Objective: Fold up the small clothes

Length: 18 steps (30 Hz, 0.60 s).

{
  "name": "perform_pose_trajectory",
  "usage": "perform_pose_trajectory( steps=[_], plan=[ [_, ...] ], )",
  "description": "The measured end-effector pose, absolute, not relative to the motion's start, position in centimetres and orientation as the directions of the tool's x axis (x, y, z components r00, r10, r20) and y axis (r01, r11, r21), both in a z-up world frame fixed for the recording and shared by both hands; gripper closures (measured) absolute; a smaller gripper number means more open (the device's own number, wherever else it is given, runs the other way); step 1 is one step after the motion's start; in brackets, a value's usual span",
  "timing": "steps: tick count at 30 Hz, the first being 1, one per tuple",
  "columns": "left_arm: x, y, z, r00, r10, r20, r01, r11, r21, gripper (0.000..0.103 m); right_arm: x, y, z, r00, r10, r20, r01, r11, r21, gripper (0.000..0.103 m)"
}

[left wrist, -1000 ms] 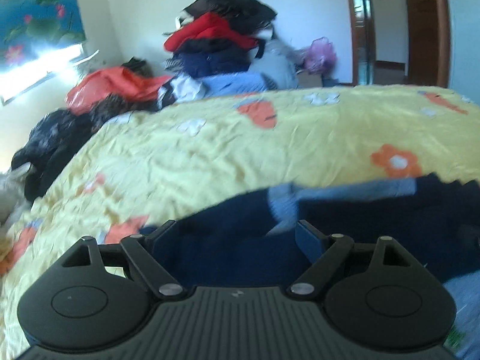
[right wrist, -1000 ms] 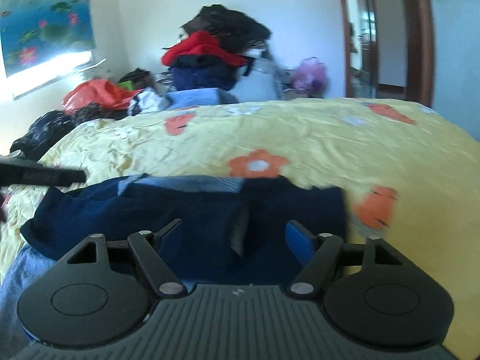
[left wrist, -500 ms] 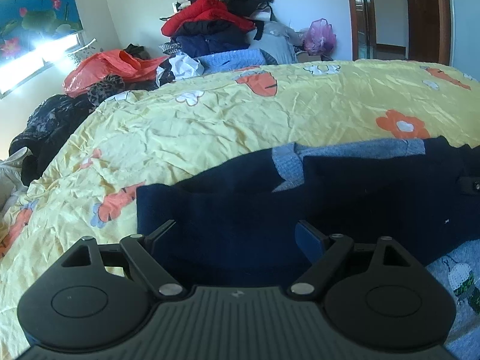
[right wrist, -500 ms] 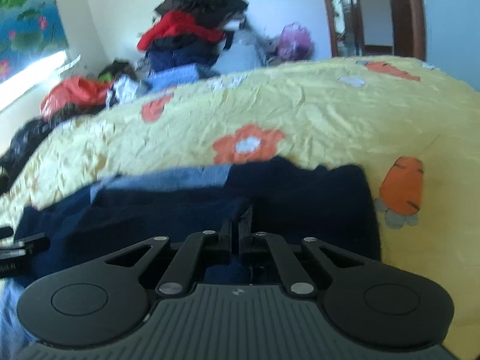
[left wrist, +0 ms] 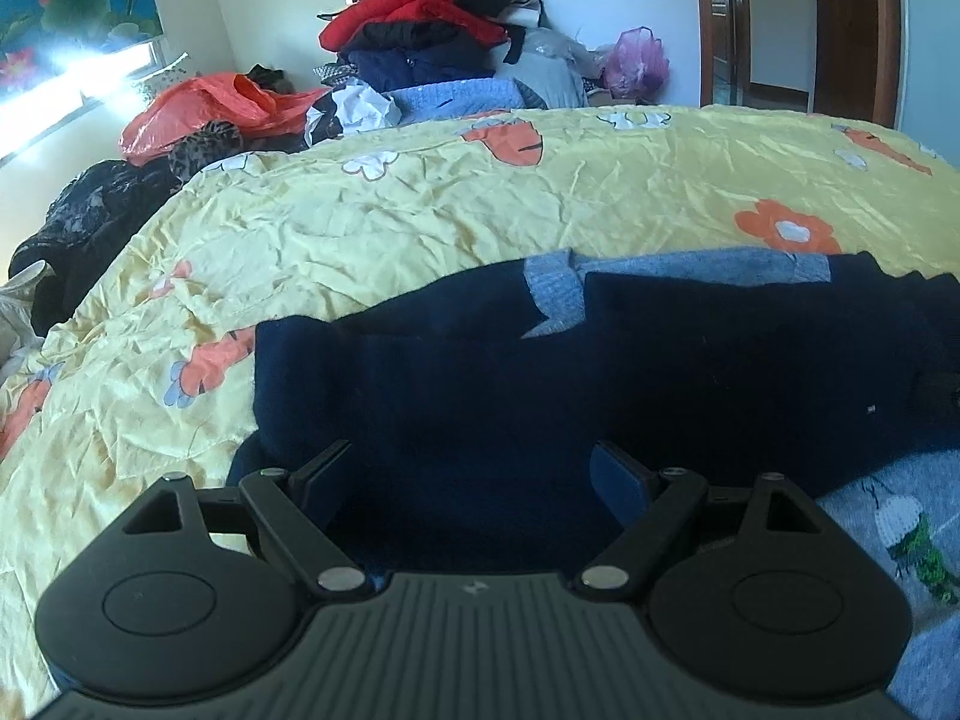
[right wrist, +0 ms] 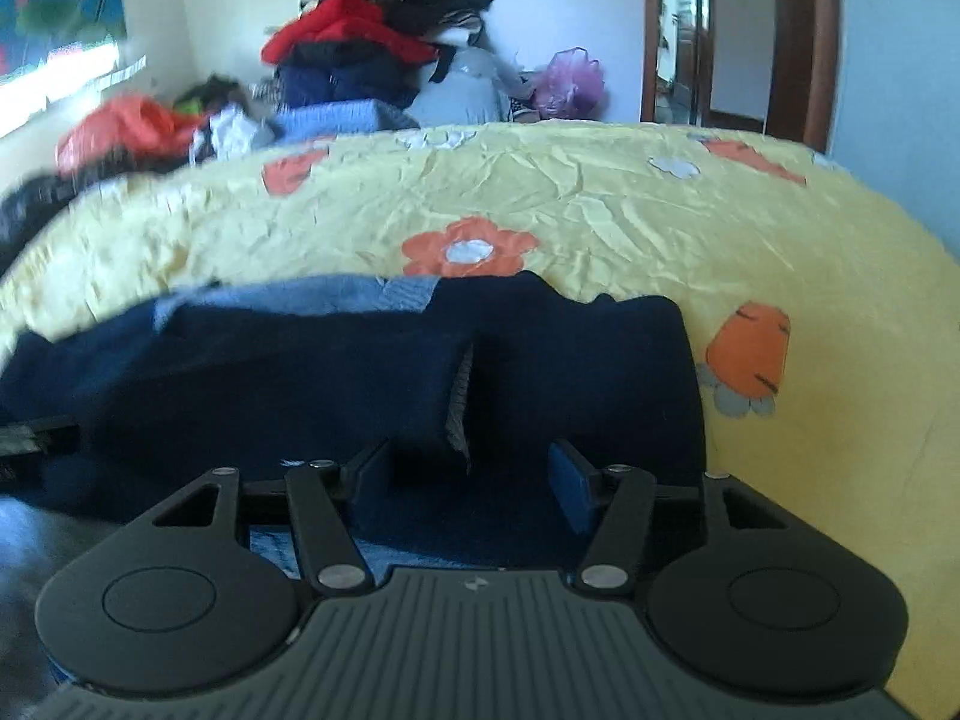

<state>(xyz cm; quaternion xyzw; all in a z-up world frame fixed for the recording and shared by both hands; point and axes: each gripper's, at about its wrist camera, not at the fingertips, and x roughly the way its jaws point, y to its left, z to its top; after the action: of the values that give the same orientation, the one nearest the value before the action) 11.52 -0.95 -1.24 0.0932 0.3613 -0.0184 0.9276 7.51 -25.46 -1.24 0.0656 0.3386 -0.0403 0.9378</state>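
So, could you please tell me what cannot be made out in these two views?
- Near edge of the dark navy knitted garment: left wrist view, hidden behind the left gripper.
- Right gripper: right wrist view, the cloth under its open jaws is too dark to read.
- Piled clothes: right wrist view, blurred.

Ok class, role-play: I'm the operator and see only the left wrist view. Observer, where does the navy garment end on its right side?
Observer: The navy garment ends in a straight edge just short of an orange carrot print on the yellow sheet.
Operator: And the right tongs?
Observer: The right tongs have just been opening; navy cloth lies between the jaws, unpinched.
Operator: Any loose fold there?
Observer: Yes, a flap edge stands just ahead of them.
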Motion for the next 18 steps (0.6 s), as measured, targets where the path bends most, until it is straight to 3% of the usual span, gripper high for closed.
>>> perform_pose_trajectory(
  steps=[8,12,15,18],
  plan=[
    [9.4,-1.5,-1.6,0.724,-0.007,-0.690,0.128,0.984,0.123,0.018,4.8,-24.6,-1.3,0.766,-0.017,-0.643,0.116,0.987,0.113,0.039],
    [7.8,-2.3,-2.4,0.709,-0.038,-0.704,0.163,0.980,0.111,0.017,2.7,-23.5,-1.3,0.781,-0.007,-0.624,0.093,0.990,0.106,0.020],
    [7.0,-2.9,-3.4,0.715,-0.037,-0.698,0.169,0.978,0.121,0.017,1.6,-22.4,-1.8,0.780,-0.008,-0.625,0.068,0.995,0.071,0.013],
    [6.3,-3.4,-4.1,0.765,-0.008,-0.644,0.149,0.975,0.165,0.007,1.4,-21.9,-2.8,0.770,-0.028,-0.637,0.068,0.997,0.039,0.006]
  ],
)
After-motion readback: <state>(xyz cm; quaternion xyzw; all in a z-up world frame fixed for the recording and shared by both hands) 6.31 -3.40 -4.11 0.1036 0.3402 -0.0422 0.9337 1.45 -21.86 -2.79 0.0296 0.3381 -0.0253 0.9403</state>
